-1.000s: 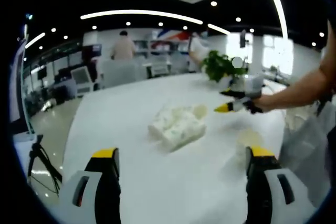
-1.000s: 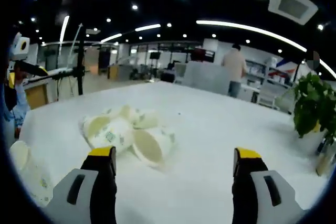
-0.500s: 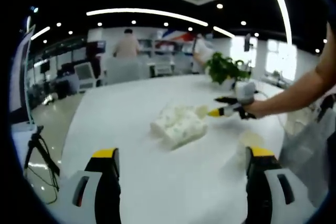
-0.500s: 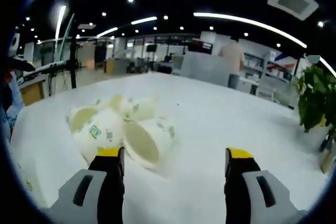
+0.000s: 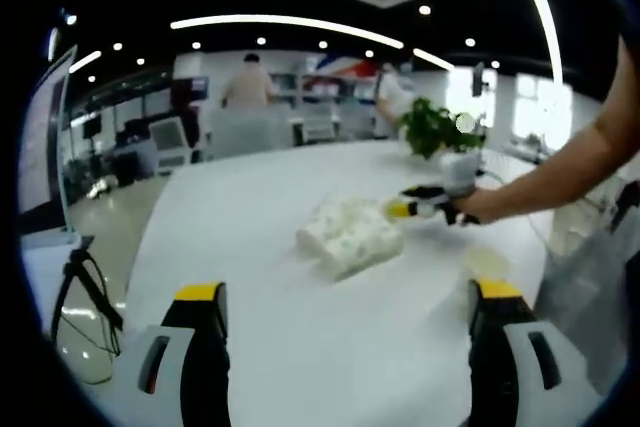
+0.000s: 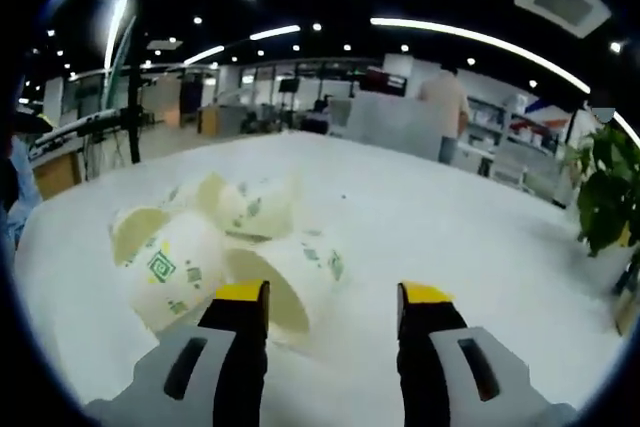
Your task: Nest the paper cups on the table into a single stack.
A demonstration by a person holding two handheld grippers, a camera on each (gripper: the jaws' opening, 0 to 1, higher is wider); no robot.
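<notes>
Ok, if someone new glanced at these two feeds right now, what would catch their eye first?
Probably the heap of paper cups lying on their sides on the white table, just ahead of the right hand-held gripper, whose jaws stand apart around the rim of the nearest cup. In the left gripper view, the same heap sits mid-table with that gripper reaching in from the right, while the left hand-held gripper is open and empty.

Bright, even light falls from ceiling strip lights and spot lamps, and the white worktop glares almost featureless. Fisheye bending curves the room toward the edges. The paper cups look soft, slightly blurred, with faint shadows beneath.
</notes>
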